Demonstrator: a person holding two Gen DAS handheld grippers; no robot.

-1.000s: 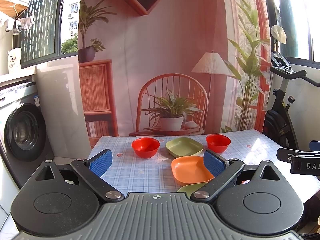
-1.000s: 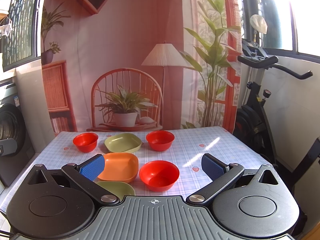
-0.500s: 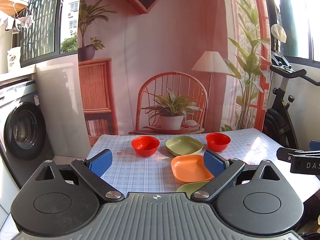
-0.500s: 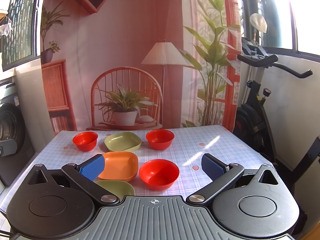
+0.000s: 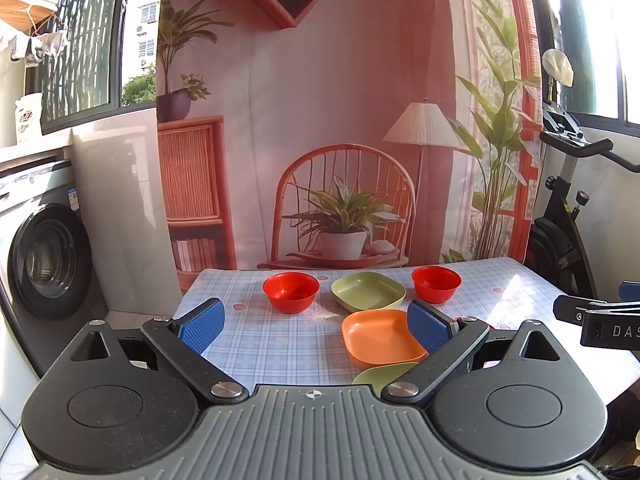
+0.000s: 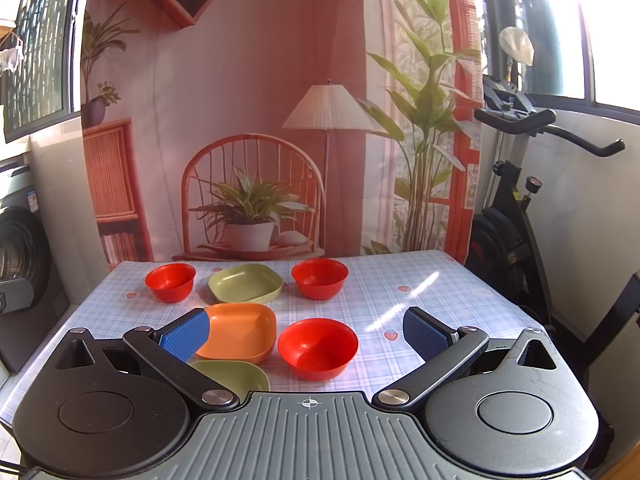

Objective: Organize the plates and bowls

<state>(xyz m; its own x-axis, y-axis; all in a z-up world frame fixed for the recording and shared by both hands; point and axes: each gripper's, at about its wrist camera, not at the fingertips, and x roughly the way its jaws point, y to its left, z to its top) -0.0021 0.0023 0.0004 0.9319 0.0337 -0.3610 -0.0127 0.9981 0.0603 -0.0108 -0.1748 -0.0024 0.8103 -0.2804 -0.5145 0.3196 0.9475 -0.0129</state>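
Both the left hand-held gripper (image 5: 316, 322) and the right hand-held gripper (image 6: 306, 330) hang spread wide and empty above the checked tabletop (image 6: 420, 292), where three red bowls (image 6: 318, 348), two green plates (image 6: 245, 283) and an orange plate (image 6: 240, 330) sit separately, unstacked.

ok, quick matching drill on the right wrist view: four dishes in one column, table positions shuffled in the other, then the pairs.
Things:
1. orange plate
2. near red bowl
3. far green plate
4. far left red bowl

Places:
A. back row, between two red bowls
B. back left corner of the group
C. middle, directly left of a red bowl
D. front right of the group

Pairs: 1-C, 2-D, 3-A, 4-B
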